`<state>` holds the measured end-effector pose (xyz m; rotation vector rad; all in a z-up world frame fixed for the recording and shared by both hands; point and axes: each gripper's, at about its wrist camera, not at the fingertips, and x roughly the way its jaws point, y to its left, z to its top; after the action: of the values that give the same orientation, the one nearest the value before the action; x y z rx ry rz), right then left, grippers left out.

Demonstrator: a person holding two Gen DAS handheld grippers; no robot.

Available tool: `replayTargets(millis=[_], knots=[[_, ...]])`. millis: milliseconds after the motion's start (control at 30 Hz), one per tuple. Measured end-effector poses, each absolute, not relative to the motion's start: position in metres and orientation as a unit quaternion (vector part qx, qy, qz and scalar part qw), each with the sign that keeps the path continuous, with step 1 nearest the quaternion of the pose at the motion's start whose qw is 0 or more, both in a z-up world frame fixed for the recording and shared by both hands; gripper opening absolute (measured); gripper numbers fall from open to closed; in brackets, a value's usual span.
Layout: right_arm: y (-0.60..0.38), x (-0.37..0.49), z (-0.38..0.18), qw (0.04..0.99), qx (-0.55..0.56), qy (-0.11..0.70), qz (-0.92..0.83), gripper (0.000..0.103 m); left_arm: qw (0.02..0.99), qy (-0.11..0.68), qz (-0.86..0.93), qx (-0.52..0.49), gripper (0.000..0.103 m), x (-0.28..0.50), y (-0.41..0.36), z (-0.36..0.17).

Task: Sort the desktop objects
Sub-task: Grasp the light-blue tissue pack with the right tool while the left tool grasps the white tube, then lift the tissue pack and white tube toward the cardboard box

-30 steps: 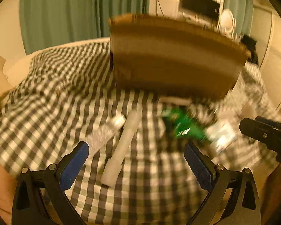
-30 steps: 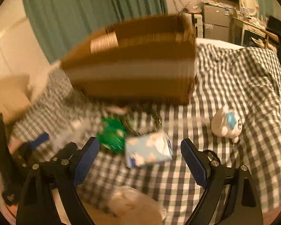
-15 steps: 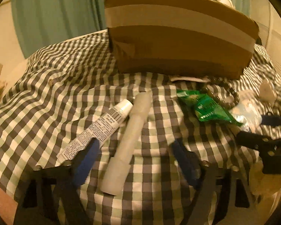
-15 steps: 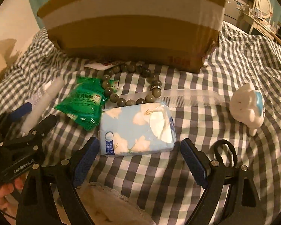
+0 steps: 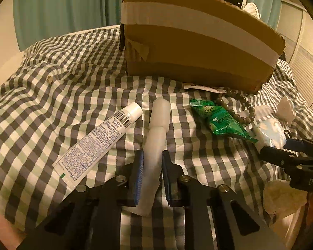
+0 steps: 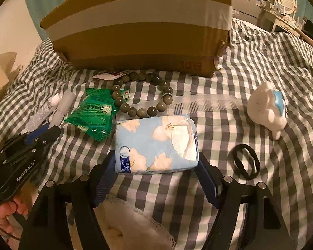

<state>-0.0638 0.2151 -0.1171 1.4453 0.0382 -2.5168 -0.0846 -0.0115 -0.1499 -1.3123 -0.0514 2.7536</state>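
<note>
1. Left claw (image 5: 152, 162): pads pressed in on the translucent white tube case (image 5: 156, 137), gripping its near half. The case lies on the checked bed cover (image 5: 52, 79) with its far end pointing to 12 o'clock, toward the cardboard box (image 5: 198, 48).
2. Right claw (image 6: 156, 166): spread wide, one pad at each side of the blue floral tissue pack (image 6: 156, 143). I can't tell whether they touch it; I judge it not yet gripped.
3. Toothpaste tube (image 5: 100, 143) lies just beside the case at its 9 o'clock. Green sachet (image 6: 94, 112) sits at the pack's 10 o'clock, bead bracelet (image 6: 144, 95) at its 12, overlapping the sachet.
4. Clear comb (image 6: 208, 102) at 1 o'clock of the pack, white figurine (image 6: 267, 110) at 2 o'clock, black hair tie (image 6: 246, 160) at 3 o'clock.
5. Risks, my judgement: the smooth round case may pivot or slide out, being held off-centre; lifting could nudge the toothpaste tube.
6. The soft pack may buckle under squeeze; the claws work close together, so a careless swing could knock them.
</note>
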Motion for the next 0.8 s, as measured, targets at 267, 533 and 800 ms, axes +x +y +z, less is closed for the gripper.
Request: replayTargets(millis=[267,533,800], knots=[[0.219,-0.052,-0.098,0.122,0.474,0.001,-0.872,0.073,0.056,-0.028,0.906,-0.419,0.011,-0.073,-0.024,-0.133],[0.218,-0.041,-0.076,0.129,0.446,-0.024,-0.885,0.073,0.060,-0.011,0.924,-0.378,0.011,-0.056,-0.008,-0.103],[0.217,-0.035,-0.059,0.140,0.426,-0.033,-0.893,0.073,0.064,0.008,0.935,-0.349,0.011,-0.049,0.008,-0.082]])
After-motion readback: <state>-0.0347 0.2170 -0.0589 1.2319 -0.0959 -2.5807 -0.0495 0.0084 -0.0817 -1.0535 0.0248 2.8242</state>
